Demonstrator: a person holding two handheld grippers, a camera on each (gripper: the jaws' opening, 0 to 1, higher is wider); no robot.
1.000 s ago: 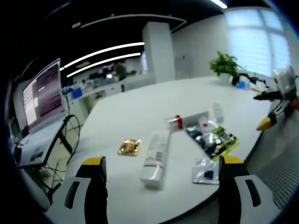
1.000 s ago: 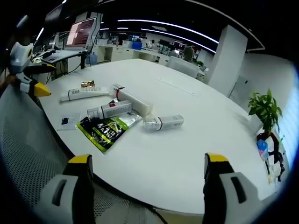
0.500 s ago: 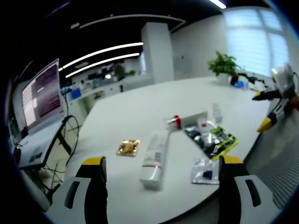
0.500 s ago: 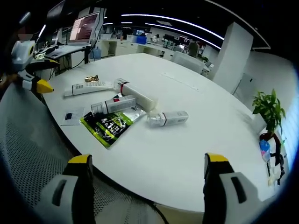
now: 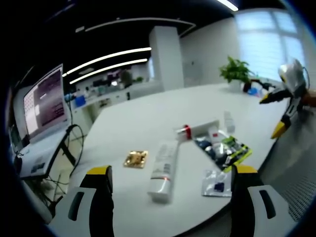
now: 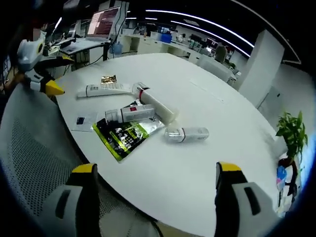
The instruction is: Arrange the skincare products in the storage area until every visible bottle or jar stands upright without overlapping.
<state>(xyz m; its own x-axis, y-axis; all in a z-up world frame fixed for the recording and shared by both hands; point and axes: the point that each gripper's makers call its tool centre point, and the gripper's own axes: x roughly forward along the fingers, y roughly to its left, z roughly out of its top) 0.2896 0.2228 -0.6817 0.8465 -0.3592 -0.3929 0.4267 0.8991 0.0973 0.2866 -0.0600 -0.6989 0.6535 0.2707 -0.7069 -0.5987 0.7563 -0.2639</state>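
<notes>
Everything lies flat on the round white table [image 6: 207, 177]. A long white tube [image 6: 106, 89] rests by a gold packet [image 6: 108, 79]. A red-banded tube [image 6: 154, 102], a grey-capped bottle [image 6: 131, 114] and a small clear bottle [image 6: 186, 133] lie around a green-black sachet [image 6: 123, 138]. My left gripper [image 5: 172, 170] is open above the near edge, short of the long white tube [image 5: 163, 168]; it also appears at the left as the left gripper [image 6: 49, 74]. My right gripper [image 6: 156, 169] is open over the opposite edge, and appears at the right as the right gripper [image 5: 276, 113].
A small clear sachet [image 5: 216, 180] lies near the table edge. A mesh chair [image 6: 39, 163] stands against the table between the two grippers. A potted plant [image 5: 236, 69] sits at the far side. A lit monitor [image 5: 47, 98] stands on a desk to the left.
The right gripper has risen and tilted, so the pile sits lower and nearer the middle of its view. The left gripper has held almost still. Nothing on the table has moved.
</notes>
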